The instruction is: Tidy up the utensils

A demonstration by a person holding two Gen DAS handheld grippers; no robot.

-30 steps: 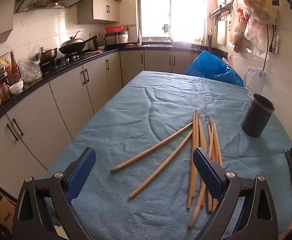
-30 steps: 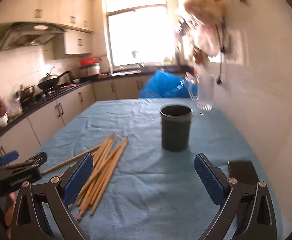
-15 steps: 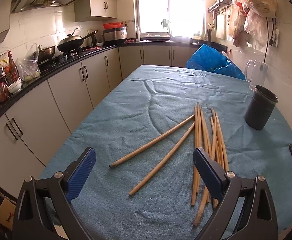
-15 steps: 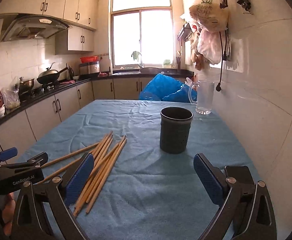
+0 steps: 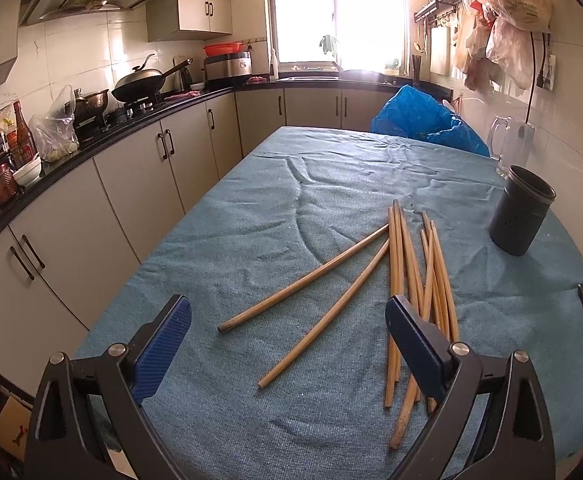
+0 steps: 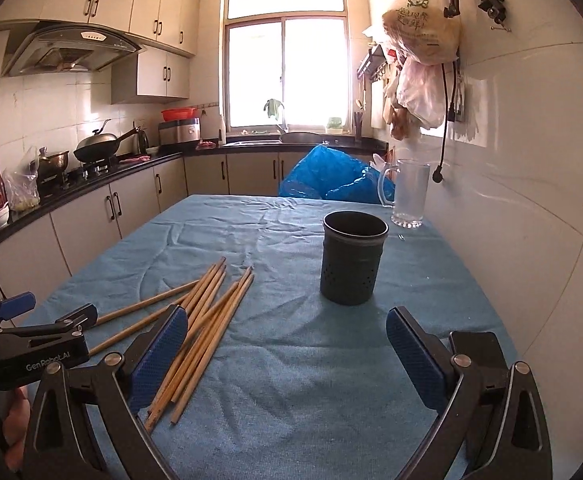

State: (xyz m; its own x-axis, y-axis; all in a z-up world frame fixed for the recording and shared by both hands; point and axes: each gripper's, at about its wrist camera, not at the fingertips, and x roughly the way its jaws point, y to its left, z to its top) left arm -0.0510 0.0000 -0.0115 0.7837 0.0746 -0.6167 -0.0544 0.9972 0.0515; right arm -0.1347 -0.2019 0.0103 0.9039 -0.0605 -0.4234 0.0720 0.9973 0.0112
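Chopsticks point(image 5: 401, 280), wooden, roughly ten, lie loose on the blue-cloth tabletop point(image 5: 291, 208), none yet in the dark perforated holder point(image 6: 353, 258), which stands upright and looks empty from what shows of its inside, right of the pile and a little farther off. In the left wrist view most of the bundle runs near-to-far, long axes almost parallel, near ends fanned slightly; two strays point(image 5: 323, 284) splay off leftward at a diagonal, far ends meeting the bundle, near ends pointing toward the left gripper point(image 5: 287, 344). Left gripper: jaws wide apart, nothing between them, poised over the near ends of the strays. Right gripper point(image 6: 287, 348): likewise spread and empty, facing the holder, left pad over the bundle's near ends. Step in hand, as judged: approach before the first pickup; nothing sorted so far. Next move likely calls for lowering one gripper with the pads set across a stick's long axis, closing near one end, then tipping the stick upright to drop it into the holder. The strays look easiest, lying apart from the others. Glass pitcher point(image 6: 409, 194) and blue bag point(image 6: 331, 178) sit at the far end, well clear.
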